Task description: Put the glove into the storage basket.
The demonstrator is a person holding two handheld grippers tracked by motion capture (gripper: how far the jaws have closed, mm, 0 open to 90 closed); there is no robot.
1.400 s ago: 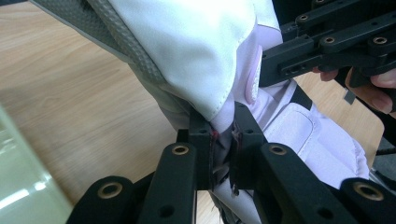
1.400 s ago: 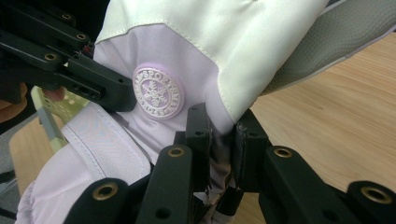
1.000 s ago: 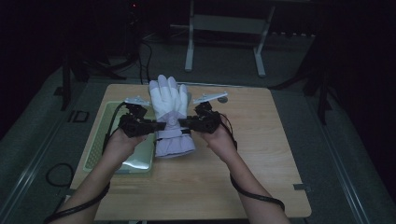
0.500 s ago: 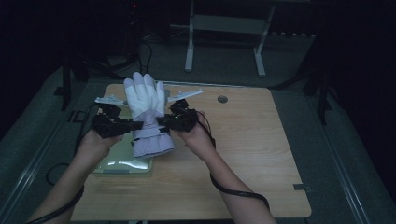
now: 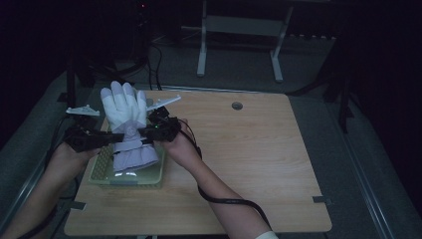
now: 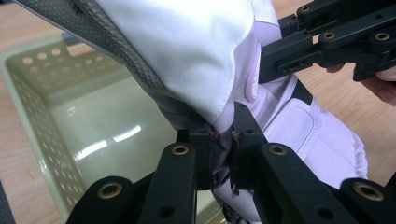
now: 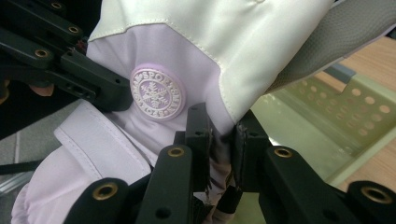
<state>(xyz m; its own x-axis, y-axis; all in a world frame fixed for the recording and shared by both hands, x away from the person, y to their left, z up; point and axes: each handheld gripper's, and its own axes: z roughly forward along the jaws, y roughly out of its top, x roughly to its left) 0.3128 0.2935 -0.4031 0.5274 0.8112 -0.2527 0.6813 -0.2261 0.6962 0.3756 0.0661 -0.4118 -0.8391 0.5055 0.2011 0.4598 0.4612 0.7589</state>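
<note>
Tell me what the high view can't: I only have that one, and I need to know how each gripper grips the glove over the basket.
Observer: The left gripper is shut on the glove, pinching a fold of fabric at its wrist edge.
Operator: Report the right one.
Observer: The right gripper is shut on the opposite wrist edge, just below a round snowflake badge.
Operator: Check the basket.
Observer: The green basket has perforated walls and a glossy, bare bottom beneath the glove.
</note>
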